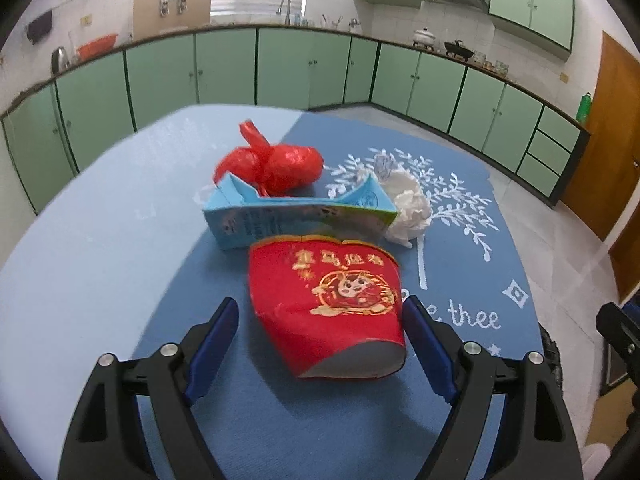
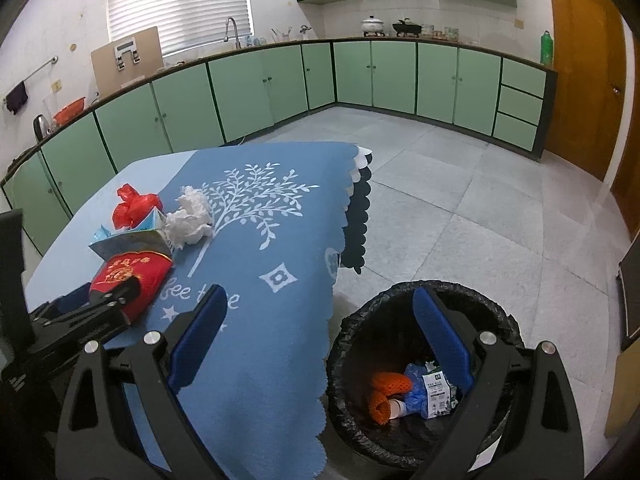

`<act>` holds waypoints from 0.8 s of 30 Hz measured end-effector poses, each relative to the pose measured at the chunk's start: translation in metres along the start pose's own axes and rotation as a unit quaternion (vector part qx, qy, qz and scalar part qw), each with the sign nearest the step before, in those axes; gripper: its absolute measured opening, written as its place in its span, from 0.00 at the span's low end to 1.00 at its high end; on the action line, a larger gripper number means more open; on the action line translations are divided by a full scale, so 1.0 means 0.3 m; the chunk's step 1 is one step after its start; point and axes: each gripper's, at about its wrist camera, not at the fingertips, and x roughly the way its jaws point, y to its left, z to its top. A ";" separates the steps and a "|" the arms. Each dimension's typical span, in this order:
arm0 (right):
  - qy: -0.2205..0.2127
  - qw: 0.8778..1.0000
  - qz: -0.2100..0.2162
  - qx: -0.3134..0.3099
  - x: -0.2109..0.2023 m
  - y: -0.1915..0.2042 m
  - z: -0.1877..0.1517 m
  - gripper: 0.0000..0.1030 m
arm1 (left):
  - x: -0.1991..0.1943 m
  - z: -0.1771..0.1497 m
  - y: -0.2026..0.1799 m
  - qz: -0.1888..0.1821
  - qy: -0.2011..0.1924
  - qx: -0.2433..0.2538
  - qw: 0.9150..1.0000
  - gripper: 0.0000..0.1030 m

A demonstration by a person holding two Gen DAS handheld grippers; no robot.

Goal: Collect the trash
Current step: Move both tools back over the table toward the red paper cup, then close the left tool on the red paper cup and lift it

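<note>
In a green-cupboard kitchen, a table (image 1: 100, 248) with a blue cloth carries the trash. The left claw (image 1: 320, 320), tilted downward, stands released astride the red cup (image 1: 332, 304), which lies on its side; the step is grasping it, so closing comes next. The right claw (image 2: 320, 320) hangs spread and empty above the bin (image 2: 500, 320).

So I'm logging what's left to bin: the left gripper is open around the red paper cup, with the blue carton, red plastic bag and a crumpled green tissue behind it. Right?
Nearly. The crumpled tissue is white, not green; the left wrist view shows it. The rest holds: the left gripper stands open around the red paper cup, with the blue carton and red plastic bag behind it.
</note>
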 end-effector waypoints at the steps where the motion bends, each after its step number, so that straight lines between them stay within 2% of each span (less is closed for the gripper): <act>1: 0.000 1.000 0.000 0.000 0.001 0.000 0.001 0.89 | 0.009 0.001 -0.001 -0.003 0.005 -0.003 1.000 0.80; 6: -0.002 1.000 0.001 0.003 0.001 -0.009 0.006 0.89 | 0.058 0.007 -0.015 -0.002 0.033 -0.013 0.999 0.80; 9: -0.005 1.000 0.001 0.008 -0.003 -0.023 0.007 0.89 | 0.063 0.009 -0.021 -0.005 0.032 -0.014 0.999 0.79; 11: -0.007 1.000 0.001 0.014 -0.007 -0.035 0.005 0.89 | 0.063 0.009 -0.016 -0.006 0.030 -0.016 0.999 0.67; 13: -0.009 1.000 0.002 0.018 -0.010 -0.045 0.003 0.89 | 0.058 0.008 -0.011 -0.014 0.027 -0.020 0.999 0.64; 15: -0.010 1.000 0.003 0.021 -0.011 -0.049 0.002 0.89 | 0.056 0.006 0.001 -0.018 0.026 -0.026 0.999 0.51; 24: -0.010 1.000 0.020 0.019 -0.004 -0.016 -0.008 0.89 | -0.003 0.000 0.052 -0.029 0.011 -0.025 0.999 0.51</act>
